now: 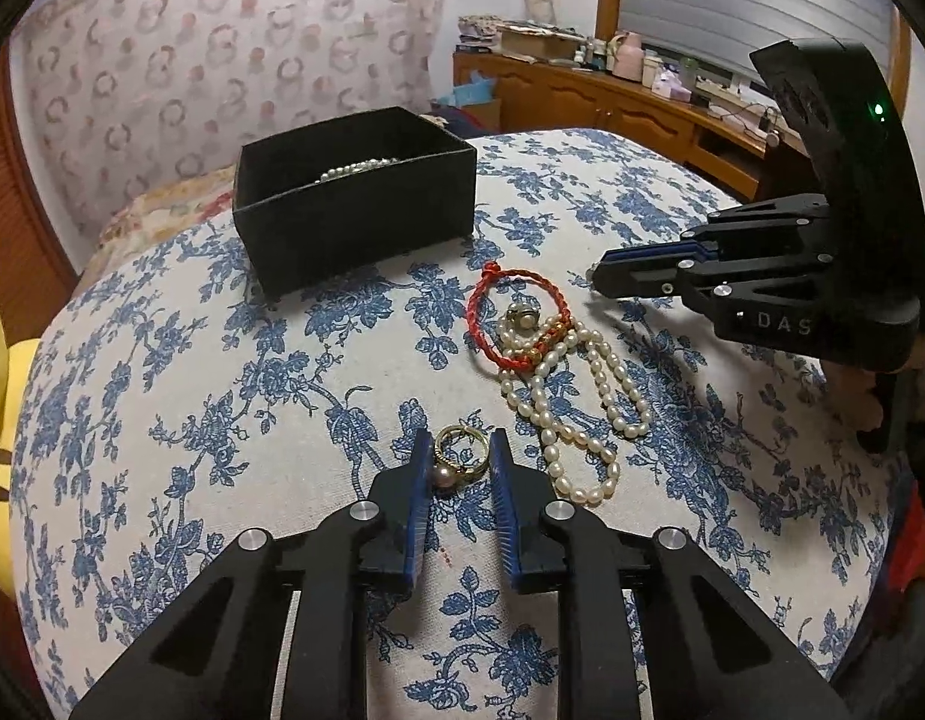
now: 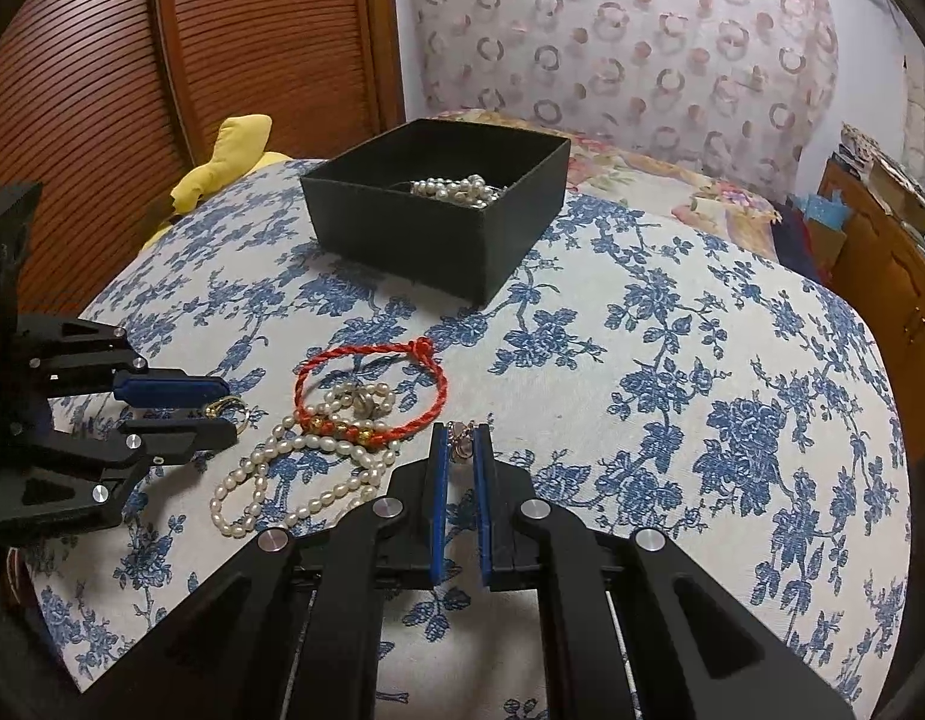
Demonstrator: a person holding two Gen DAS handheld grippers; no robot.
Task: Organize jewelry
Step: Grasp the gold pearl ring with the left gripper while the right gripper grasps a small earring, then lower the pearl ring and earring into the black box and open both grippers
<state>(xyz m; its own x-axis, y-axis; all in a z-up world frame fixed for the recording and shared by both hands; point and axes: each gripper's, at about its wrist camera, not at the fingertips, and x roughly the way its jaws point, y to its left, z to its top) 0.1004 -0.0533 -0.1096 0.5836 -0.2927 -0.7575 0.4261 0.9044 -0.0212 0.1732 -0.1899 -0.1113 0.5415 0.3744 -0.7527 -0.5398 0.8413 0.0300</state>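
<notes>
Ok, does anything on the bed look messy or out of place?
Yes: the pearl strand, red cord bracelet and a small ring lie tangled in one heap on the bedspread, outside the black box.

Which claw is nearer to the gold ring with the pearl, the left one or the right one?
Left. The left claw has the gold ring between its open fingers. The right claw is apart from it, on the other side of the pearl necklace, closed on a small piece.

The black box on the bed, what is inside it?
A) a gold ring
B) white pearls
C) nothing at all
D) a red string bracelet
B: white pearls lie heaped inside the black box, while the red bracelet lies outside it on the flowered cover.
</notes>
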